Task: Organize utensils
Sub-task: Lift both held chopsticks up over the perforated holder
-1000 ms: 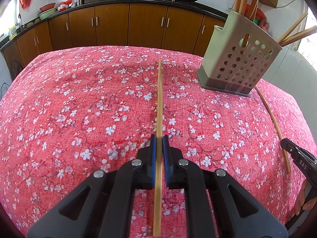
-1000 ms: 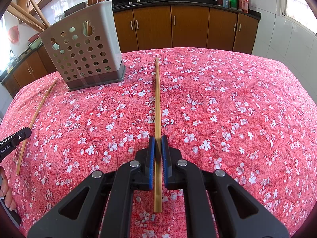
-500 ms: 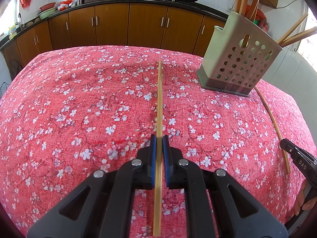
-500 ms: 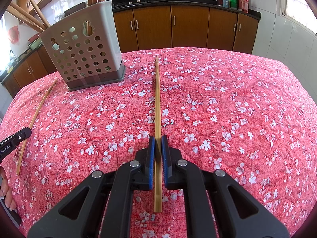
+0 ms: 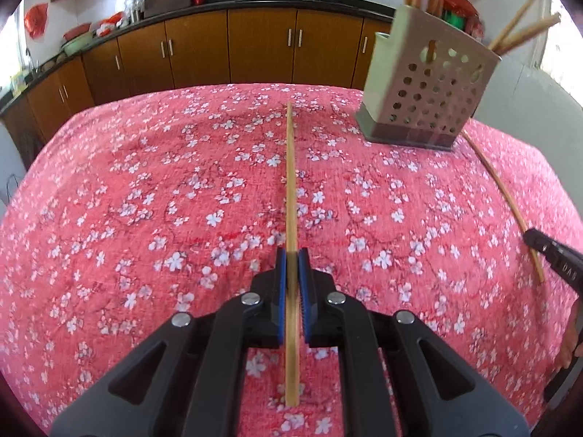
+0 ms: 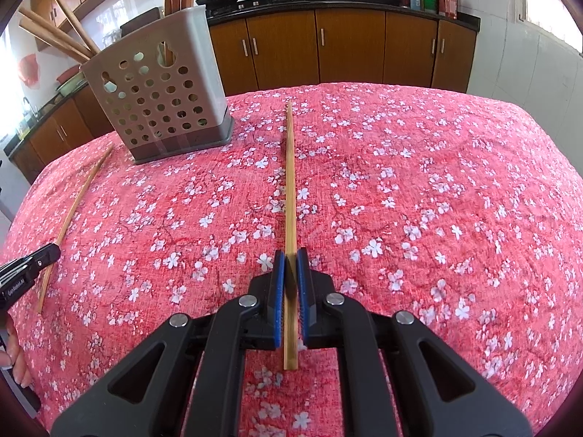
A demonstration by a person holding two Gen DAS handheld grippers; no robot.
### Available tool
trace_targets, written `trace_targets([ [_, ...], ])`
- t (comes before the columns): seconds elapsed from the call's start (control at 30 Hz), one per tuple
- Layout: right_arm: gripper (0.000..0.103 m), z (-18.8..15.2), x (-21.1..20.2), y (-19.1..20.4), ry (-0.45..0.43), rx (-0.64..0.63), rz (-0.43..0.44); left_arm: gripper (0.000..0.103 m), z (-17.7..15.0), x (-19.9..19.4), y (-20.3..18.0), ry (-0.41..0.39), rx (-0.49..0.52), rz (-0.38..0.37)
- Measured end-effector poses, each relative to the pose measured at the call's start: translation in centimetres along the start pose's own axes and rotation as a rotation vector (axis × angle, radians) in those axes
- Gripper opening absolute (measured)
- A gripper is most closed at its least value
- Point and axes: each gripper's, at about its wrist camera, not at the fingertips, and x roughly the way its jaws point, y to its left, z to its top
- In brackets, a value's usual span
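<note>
My left gripper (image 5: 291, 260) is shut on a bamboo chopstick (image 5: 290, 182) that points straight ahead over the red floral tablecloth (image 5: 145, 200). My right gripper (image 6: 290, 260) is shut on another bamboo chopstick (image 6: 290, 174), also pointing ahead. A grey perforated utensil holder (image 5: 426, 98) with several chopsticks in it stands ahead right in the left wrist view and ahead left in the right wrist view (image 6: 160, 94). A third chopstick (image 5: 503, 204) lies loose on the cloth beside the holder; it also shows in the right wrist view (image 6: 73, 215).
Brown kitchen cabinets (image 5: 255, 47) and a black counter with woks stand behind the table. The other gripper's tip shows at the right edge of the left wrist view (image 5: 554, 255) and the left edge of the right wrist view (image 6: 25, 266).
The left gripper has lifted and tilted with its chopstick, so the holder sits a little lower in its view. The right gripper has risen slightly with its chopstick.
</note>
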Motion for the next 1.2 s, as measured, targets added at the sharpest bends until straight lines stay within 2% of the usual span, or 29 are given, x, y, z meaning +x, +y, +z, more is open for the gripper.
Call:
trace_targets([
  [0.13,0.008,0.1,-1.5,0.1,-0.04,-0.009,-0.002,0.008,0.4,-0.7,-0.1,-0.001,0.019,-0.009],
  [0.57,0.008,4.8,-10.2,-0.5,-0.345,0.022,0.037,0.008,6.3,-11.5,-0.5,-0.293,0.024,-0.099],
  [0.77,0.008,6.9,-12.9,0.4,-0.434,0.008,0.07,0.008,8.1,-15.3,-0.7,-0.367,0.044,-0.158],
  [1.03,0.008,9.9,-17.3,1.6,-0.533,0.015,0.216,0.008,10.7,-19.0,-2.7,-0.456,0.065,-0.244],
  [1.2,0.008,12.4,-20.5,3.9,-0.691,-0.009,0.257,0.008,13.5,-21.2,-4.3,-0.563,0.044,-0.275],
])
